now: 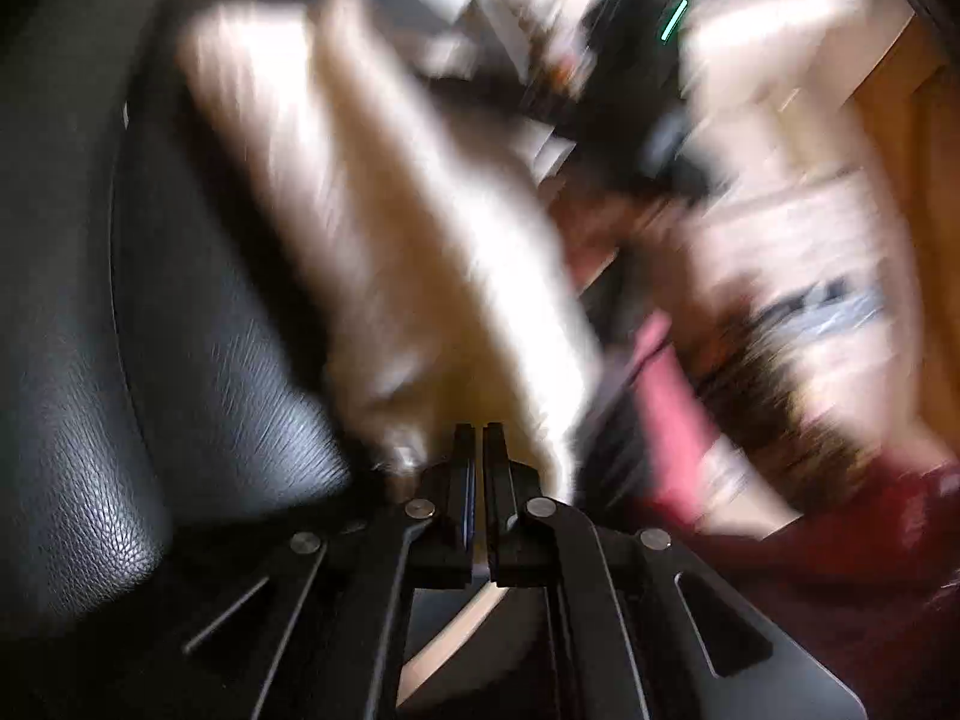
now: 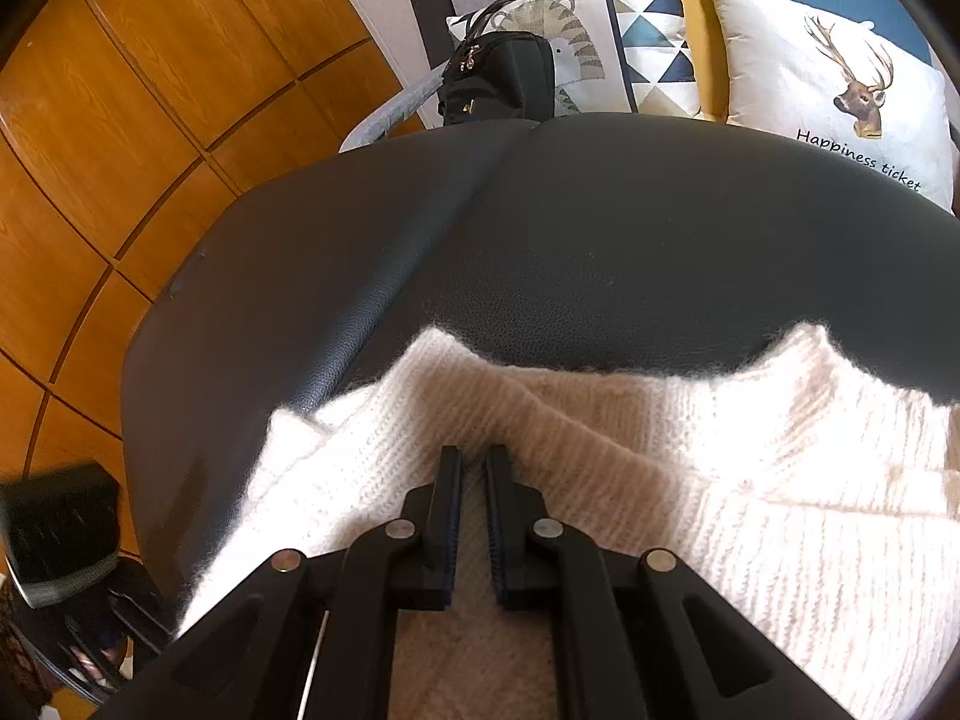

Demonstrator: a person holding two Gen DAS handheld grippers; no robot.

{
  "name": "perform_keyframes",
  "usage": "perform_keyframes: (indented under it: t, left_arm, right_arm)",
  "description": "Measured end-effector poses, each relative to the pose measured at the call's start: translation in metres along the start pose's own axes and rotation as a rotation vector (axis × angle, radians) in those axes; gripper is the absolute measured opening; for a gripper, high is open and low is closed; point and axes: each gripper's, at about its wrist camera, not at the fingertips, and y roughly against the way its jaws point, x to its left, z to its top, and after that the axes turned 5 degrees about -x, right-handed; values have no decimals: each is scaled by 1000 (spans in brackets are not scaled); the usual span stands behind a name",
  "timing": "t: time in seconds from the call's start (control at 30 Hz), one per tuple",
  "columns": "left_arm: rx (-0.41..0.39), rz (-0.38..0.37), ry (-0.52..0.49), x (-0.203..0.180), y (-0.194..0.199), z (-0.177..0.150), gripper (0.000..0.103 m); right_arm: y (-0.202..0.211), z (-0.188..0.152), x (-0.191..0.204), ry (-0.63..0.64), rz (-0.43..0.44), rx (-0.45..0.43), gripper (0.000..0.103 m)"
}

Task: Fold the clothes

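A white knit sweater lies on a black leather seat. My right gripper points down onto it near its left end. Its jaws are nearly together and pinch a ridge of the knit. The left wrist view is heavily motion-blurred. There the sweater runs as a long pale band from the upper left down to my left gripper. The left jaws are shut, with the cloth narrowing right at their tips, so they seem to hold an edge of it. The leather seat fills the left side.
Behind the seat stand a deer-print cushion, a triangle-pattern cushion and a black bag. Wood flooring lies to the left, with a dark chair-like object low down. A pink sleeve and dark red cloth are blurred.
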Motion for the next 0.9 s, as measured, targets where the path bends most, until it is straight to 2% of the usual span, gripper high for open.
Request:
perform_keyframes:
  t: [0.13, 0.23, 0.37, 0.5, 0.6, 0.67, 0.7, 0.77, 0.8, 0.83, 0.9]
  left_arm:
    - [68, -4, -11, -1, -3, -3, 2]
    - [163, -16, -68, -11, -10, -16, 0]
    - [195, -4, -139, -18, -8, -20, 0]
    - [234, 46, -198, -23, -10, -22, 0]
    - [162, 94, -214, -24, 2, -20, 0]
    - [95, 166, -230, -25, 15, -20, 0]
    - [63, 197, -225, -26, 24, -21, 5]
    - [-3, 286, -216, -27, 40, -22, 25]
    - [-50, 363, -201, -28, 49, -23, 37]
    - [-98, 438, -186, -29, 59, -23, 39]
    - [-232, 509, -128, -33, 80, -19, 39]
  right_arm:
    - [1, 1, 2, 10, -12, 11, 7]
    - [-1, 4, 7, 32, -39, 22, 7]
    - [-5, 6, 12, 31, -71, 29, 6]
    - [-8, 8, 15, 28, -91, 29, 6]
    - [-6, 7, 15, 20, -90, 20, 6]
    - [0, 6, 13, -7, -72, 9, 7]
    - [4, 6, 13, -21, -63, 3, 7]
    - [19, 1, 15, -42, -28, -32, 10]
    - [28, -3, 16, -50, -12, -49, 10]
    - [37, -7, 17, -58, 5, -66, 10]
    - [50, -19, 22, -31, 3, -71, 10]
